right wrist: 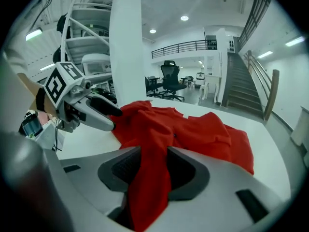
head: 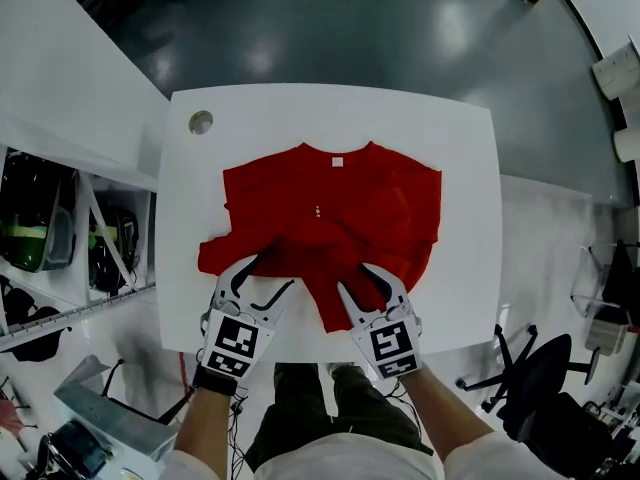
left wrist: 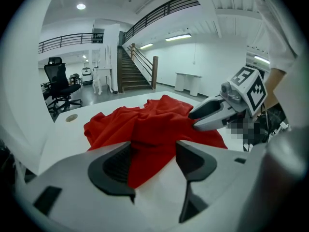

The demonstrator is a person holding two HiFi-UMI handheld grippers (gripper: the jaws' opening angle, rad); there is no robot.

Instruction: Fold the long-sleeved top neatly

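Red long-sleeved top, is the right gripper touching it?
Touching. The right gripper view shows the red long-sleeved top bunched between the fingers of the right gripper, filling the gap and pressing against both.

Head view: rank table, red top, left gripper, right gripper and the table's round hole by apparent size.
1. white table
2. red top
3. left gripper and right gripper: these look alike and sit nearest the camera, so I won't rank them against each other
4. round hole, smallest
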